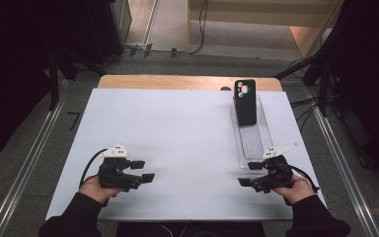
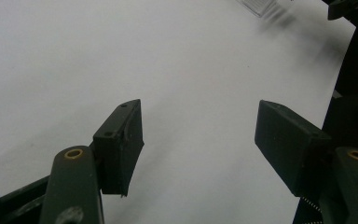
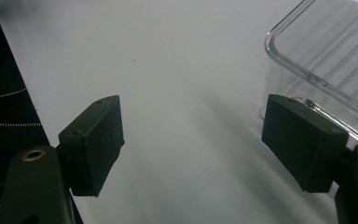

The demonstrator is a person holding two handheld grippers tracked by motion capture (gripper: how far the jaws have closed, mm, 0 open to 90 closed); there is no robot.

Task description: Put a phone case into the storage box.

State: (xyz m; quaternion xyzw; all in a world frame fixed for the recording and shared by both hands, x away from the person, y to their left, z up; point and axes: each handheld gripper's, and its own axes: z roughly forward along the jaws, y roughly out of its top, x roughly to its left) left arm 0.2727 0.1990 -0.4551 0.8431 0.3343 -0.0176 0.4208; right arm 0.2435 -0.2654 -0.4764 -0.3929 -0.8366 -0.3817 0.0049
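A white surface (image 1: pixel 177 138) carries a clear ribbed tray (image 1: pixel 250 136) along its right edge, running from the far end toward the near right corner. A black phone (image 1: pixel 245 102) stands upright in the tray's far end, cameras showing. Near the front left corner the left gripper (image 1: pixel 143 171) hovers, jaws spread and empty. The right gripper (image 1: pixel 249 174), jaws likewise apart with nothing between them, sits just beside the tray's near end

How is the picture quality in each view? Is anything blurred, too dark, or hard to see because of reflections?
High view: the white table is evenly lit, the room around it nearly black, the phone sharp. Left gripper view: the tray corner at the top is blurred; soft shadows lie under the jaws. Right gripper view: the clear tray shows bright glints on its rim.
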